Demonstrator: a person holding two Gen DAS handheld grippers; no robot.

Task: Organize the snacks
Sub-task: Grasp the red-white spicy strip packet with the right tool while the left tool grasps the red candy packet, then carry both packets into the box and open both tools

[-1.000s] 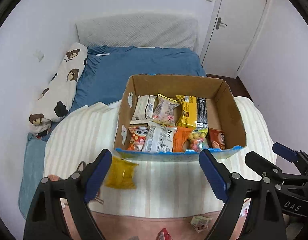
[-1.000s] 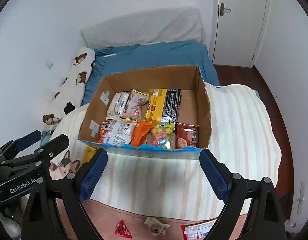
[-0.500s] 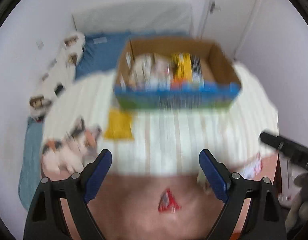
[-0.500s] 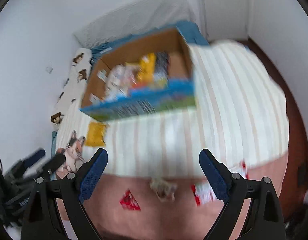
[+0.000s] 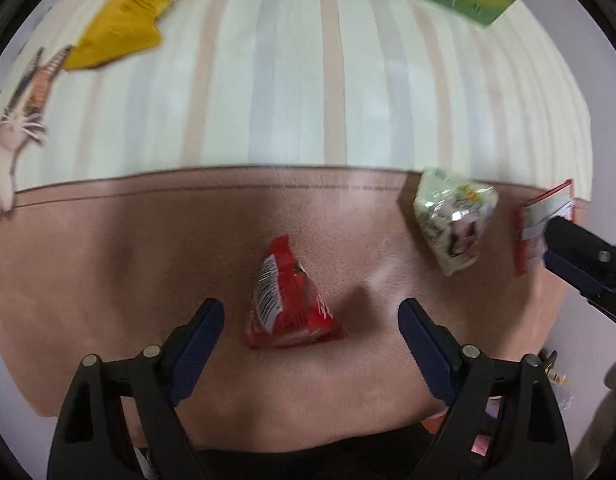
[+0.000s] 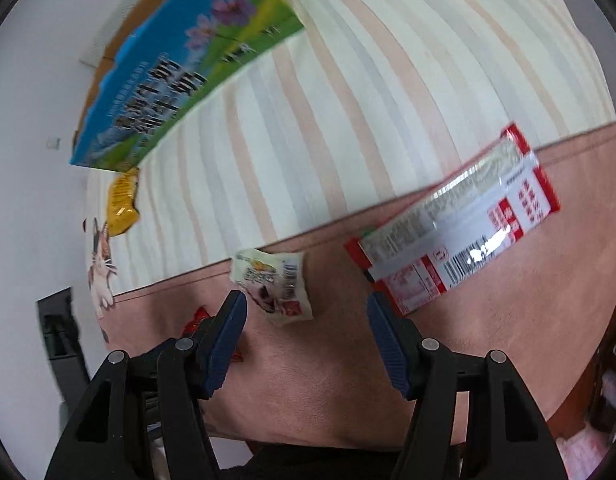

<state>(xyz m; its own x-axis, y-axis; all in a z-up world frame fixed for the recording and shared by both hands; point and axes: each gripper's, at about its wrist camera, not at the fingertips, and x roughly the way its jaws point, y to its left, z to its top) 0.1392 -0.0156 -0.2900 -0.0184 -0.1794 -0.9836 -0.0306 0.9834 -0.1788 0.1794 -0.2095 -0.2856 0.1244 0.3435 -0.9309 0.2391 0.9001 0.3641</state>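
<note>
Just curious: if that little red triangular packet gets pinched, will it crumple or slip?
The red packet looks puffy and creased, so it would probably squash. Its glossy film may slip. Small, likely light; the open left hand-held gripper straddles it.

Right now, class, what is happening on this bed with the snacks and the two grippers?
A person is tidying snacks into a cardboard box on the bed. The left gripper, open, hangs over a red triangular packet on the pink blanket. The right gripper, also open, points at a small white packet, with a long red-and-white packet beside it. Neither holds anything. A yellow packet lies near the box.
</note>
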